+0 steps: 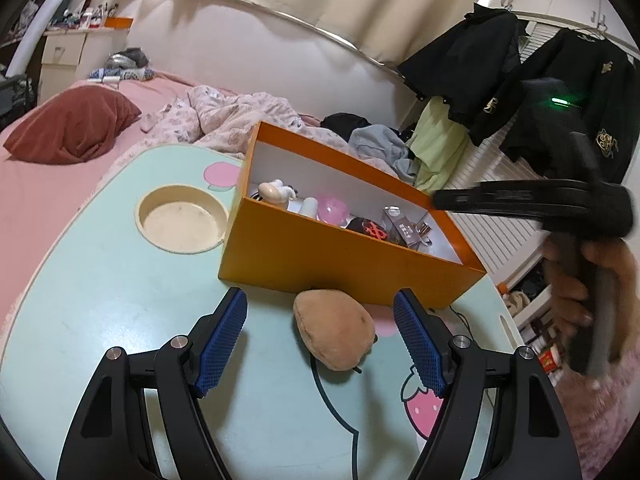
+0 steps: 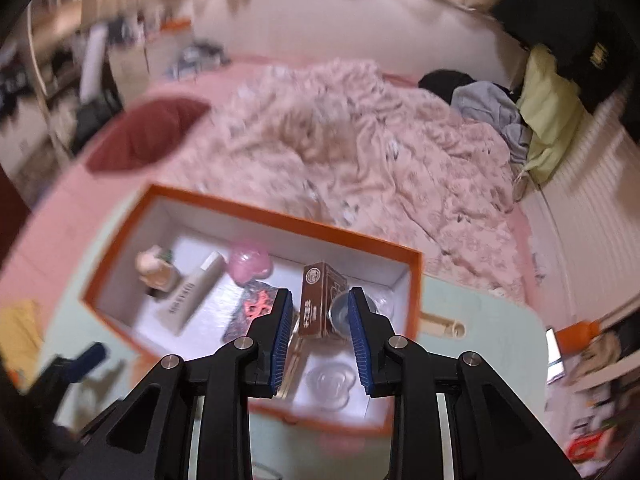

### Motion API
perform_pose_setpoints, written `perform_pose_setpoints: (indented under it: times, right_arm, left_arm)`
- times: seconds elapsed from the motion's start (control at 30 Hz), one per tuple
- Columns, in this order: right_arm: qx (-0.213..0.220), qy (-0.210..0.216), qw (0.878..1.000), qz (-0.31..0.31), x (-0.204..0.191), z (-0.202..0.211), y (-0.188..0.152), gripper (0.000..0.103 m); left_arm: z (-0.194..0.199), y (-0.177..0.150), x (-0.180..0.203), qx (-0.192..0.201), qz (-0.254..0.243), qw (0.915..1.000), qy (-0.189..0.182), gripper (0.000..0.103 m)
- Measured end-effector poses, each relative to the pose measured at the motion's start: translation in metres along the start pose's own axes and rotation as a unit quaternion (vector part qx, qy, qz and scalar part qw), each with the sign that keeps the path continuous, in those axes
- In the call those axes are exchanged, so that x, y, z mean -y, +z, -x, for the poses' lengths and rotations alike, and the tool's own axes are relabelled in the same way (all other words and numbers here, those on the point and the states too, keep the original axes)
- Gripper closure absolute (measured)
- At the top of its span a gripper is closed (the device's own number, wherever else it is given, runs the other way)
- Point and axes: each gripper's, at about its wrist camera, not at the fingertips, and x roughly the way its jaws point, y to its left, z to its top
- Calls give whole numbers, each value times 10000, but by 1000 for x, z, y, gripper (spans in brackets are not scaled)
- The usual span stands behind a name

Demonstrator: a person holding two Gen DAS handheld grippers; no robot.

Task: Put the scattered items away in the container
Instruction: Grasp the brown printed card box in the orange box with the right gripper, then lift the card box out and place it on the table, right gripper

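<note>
Box point(image 1: 304, 264), frame center on table point(image 1: 100, 300), already holds most bits: tube, pink toy, brown carton point(image 2: 318, 300). Plush point(image 1: 334, 328) is left, lying w/ its far end touching box's front wall. Left gripper point(image 1: 320, 334) wide open around it, not gripping. Right gripper point(image 2: 318, 338) above box, jaws narrowed, empty.

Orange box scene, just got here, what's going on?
A person holds a gripper in each hand, tidying items into the orange box on the mint table. The left gripper is open around a tan plush toy lying on the table against the box's near wall, not yet gripped. The right gripper hangs above the box with nothing between its pads. Inside lie a pink case, a white tube and a brown carton.
</note>
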Motion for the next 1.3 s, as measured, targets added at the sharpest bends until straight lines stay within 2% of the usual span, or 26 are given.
perform_pose_setpoints:
  times: [0.2, 0.27, 0.33, 0.43, 0.53, 0.73, 0.9, 1.03, 1.1, 1.2, 1.3]
  right_arm:
    - [-627, -420, 9970, 181, -8, -45, 3, 79]
    - [-950, -436, 9940, 333, -12, -60, 0, 75]
    - [-833, -619, 9934, 479, -16, -62, -1, 78]
    - [-713, -609, 9950, 335, -14, -56, 1, 83]
    - [-549, -186, 9982, 125, -10, -40, 6, 84]
    - [139, 506, 9983, -270, -1, 17, 9, 84]
    - [796, 1033, 9908, -371, 2, 77, -30, 84]
    - [809, 1079, 9909, 41, -13, 94, -85, 84]
    - [811, 894, 9924, 236, -22, 92, -109, 84]
    - [737, 251, 9961, 420, -34, 76, -130, 84]
    - [526, 149, 9972, 516, -41, 55, -140, 83]
  left_arm:
    - [1, -1, -3, 9, 107, 9999, -119, 27]
    - [2, -2, -2, 27, 86, 9999, -79, 27]
    - [2, -1, -1, 28, 55, 9999, -93, 27]
    - [3, -2, -1, 59, 20, 9999, -91, 27]
    - [3, -4, -2, 32, 24, 9999, -127, 27]
    - [2, -3, -2, 20, 52, 9999, -126, 27]
    - [1, -3, -1, 10, 43, 9999, -93, 27]
    - [0, -3, -1, -20, 46, 10000, -83, 27]
    - [-1, -3, -2, -27, 56, 10000, -74, 27]
    - [-2, -2, -3, -51, 73, 9999, -74, 27]
    - [-3, -3, -3, -84, 84, 9999, -62, 27]
